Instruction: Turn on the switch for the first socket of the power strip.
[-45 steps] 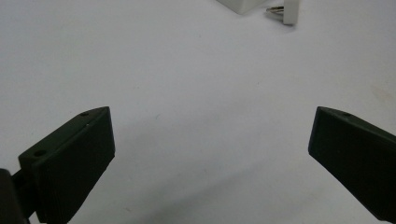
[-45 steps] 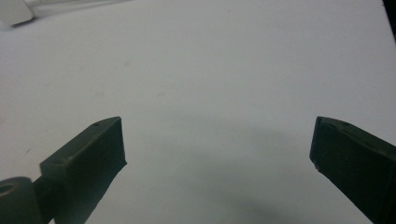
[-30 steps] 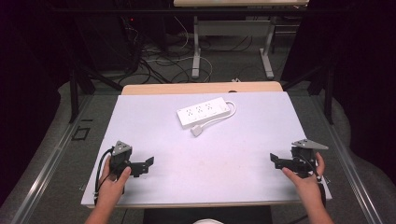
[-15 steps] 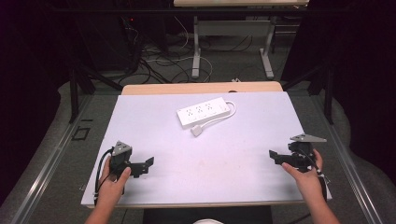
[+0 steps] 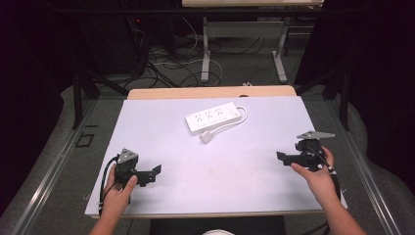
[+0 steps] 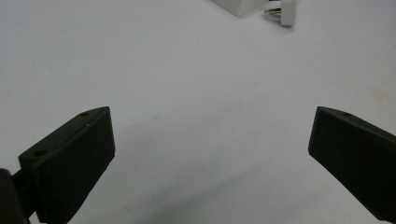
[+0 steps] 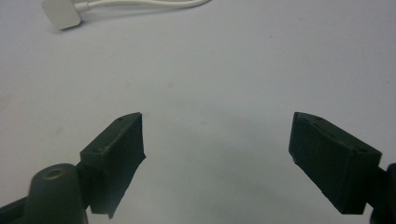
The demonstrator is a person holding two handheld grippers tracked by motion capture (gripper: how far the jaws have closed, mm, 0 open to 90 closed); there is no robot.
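Observation:
A white power strip (image 5: 214, 117) lies at the far middle of the white table (image 5: 235, 181), its cable (image 5: 234, 122) looping round to a white plug (image 5: 205, 137) in front of it. My left gripper (image 5: 155, 170) rests at the near left, open and pointing toward the middle; between its wide jaws is bare table, with the plug (image 6: 286, 11) far ahead. My right gripper (image 5: 280, 156) hovers at the near right, pointing left. Its jaws have just been closing a little but stand open with nothing between them. The plug (image 7: 63, 13) and cable (image 7: 149, 3) lie far ahead of it.
A wooden tabletop edge (image 5: 210, 92) runs behind the white surface. Beyond it, on the floor, are tangled cables (image 5: 166, 63) and the metal legs of another table (image 5: 205, 54). Dark surroundings flank both sides.
The right hand has lifted its gripper off the table and brought it slightly inward. The left hand and the power strip have stayed put.

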